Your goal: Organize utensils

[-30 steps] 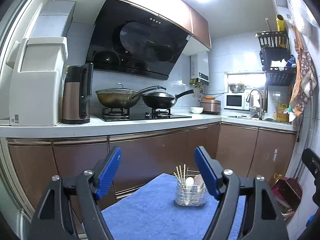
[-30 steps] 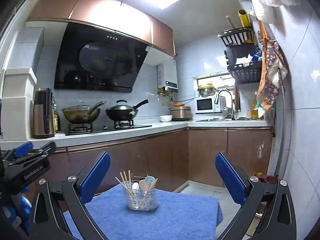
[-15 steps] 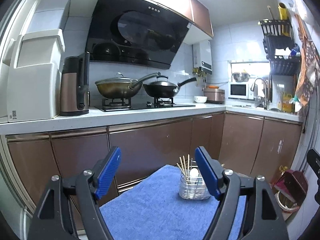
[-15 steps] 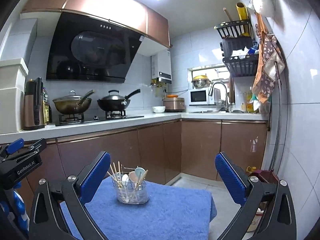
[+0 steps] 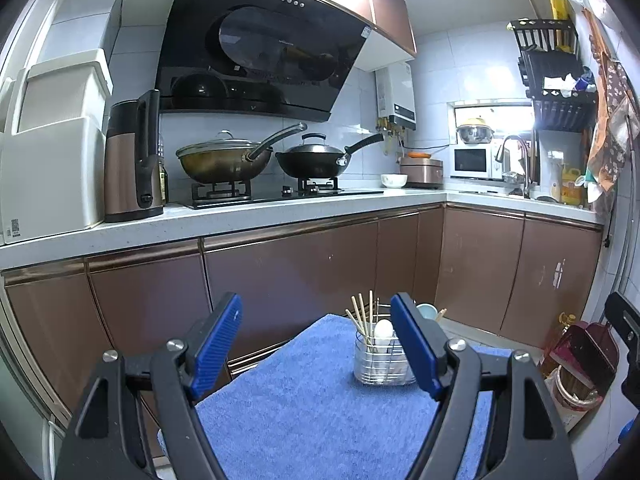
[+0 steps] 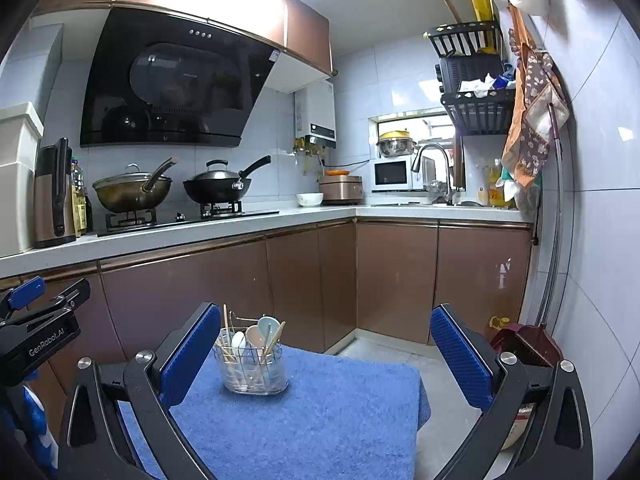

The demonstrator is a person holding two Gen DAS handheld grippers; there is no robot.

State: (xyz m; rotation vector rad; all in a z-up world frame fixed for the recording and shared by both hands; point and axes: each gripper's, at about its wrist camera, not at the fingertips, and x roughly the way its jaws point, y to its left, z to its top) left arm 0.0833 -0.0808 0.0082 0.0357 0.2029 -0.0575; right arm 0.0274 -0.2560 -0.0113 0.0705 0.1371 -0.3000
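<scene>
Hovering above a blue towel [image 5: 312, 412] spread over a small table in a narrow kitchen, left gripper [image 5: 316, 344] with jaws spread wide, nothing between the blue pads, and right gripper [image 6: 326, 356] likewise wide apart and empty. Standing on the towel ahead of both, a clear utensil holder [image 5: 380, 364], upright, apart from every finger. Seen from the left wrist, just beside and partly behind the right-hand finger [image 5: 416, 348], toward the far right of the cloth. Seen from the right wrist, close beside the left-hand finger [image 6: 188, 356], left of the gap, toward the far edge of the cloth. Packed inside: wooden chopsticks [image 6: 226, 326] leaning left, a white spoon [image 6: 239, 340], a pale pink spoon [image 6: 254, 336] and a light blue spoon [image 6: 268, 326], bowls upward. Right half of the holder hidden behind the finger in the left view, only a sliver of the blue spoon showing; exact count of chopsticks and lower ends of the utensils hard to make out through the clear wall. Poking in at the left edge of the right view, the black body of the left gripper. Beyond, brown cabinets [image 5: 288, 280] under a white counter [image 5: 240, 216], two woks [image 6: 216, 188] on the hob. At far right on the floor, a dark red dustpan [image 6: 524, 344], partly cut off by a gripper finger.
</scene>
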